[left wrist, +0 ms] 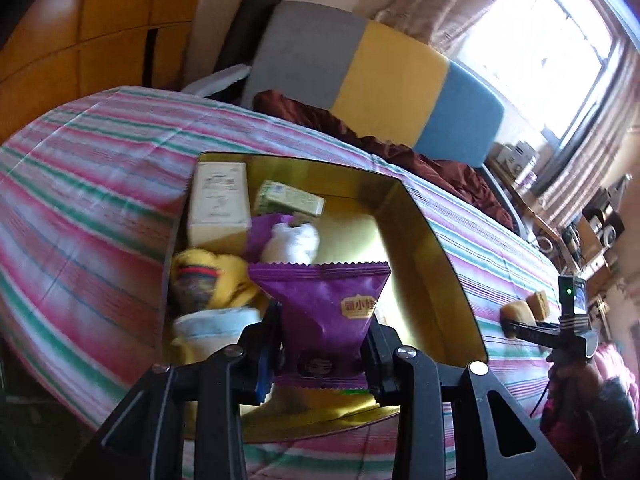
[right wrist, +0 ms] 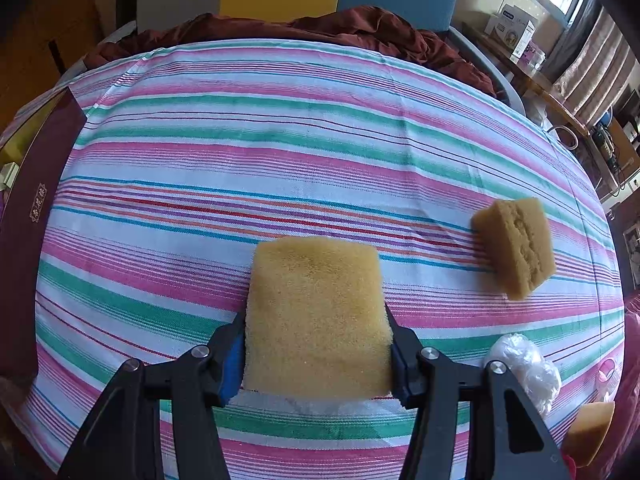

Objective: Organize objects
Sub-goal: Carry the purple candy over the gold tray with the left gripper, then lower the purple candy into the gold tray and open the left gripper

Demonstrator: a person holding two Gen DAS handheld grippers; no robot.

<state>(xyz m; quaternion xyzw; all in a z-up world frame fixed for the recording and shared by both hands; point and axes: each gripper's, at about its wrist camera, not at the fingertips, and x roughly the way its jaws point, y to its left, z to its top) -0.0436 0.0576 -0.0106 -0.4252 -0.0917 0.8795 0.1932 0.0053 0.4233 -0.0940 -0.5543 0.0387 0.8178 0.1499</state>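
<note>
My left gripper (left wrist: 322, 354) is shut on a purple snack packet (left wrist: 324, 304), held over the near end of an open gold-lined box (left wrist: 432, 240). Inside the box lie a cream carton (left wrist: 218, 200), a small green-yellow carton (left wrist: 290, 198), a white bundle (left wrist: 292, 242), a yellow cloth item (left wrist: 224, 280) and a pale blue roll (left wrist: 216, 326). My right gripper (right wrist: 316, 360) is shut on a yellow sponge (right wrist: 316, 312) resting on the striped bedsheet (right wrist: 240, 152). A second sponge (right wrist: 514, 246) lies to its right. The right gripper also shows at the right edge of the left wrist view.
The box's dark red side (right wrist: 28, 220) stands at the left of the right wrist view. A crumpled clear plastic bag (right wrist: 524, 368) and another sponge piece (right wrist: 590, 432) lie near right. A maroon blanket (right wrist: 360, 28) and a grey-yellow-blue headboard (left wrist: 380, 76) lie beyond.
</note>
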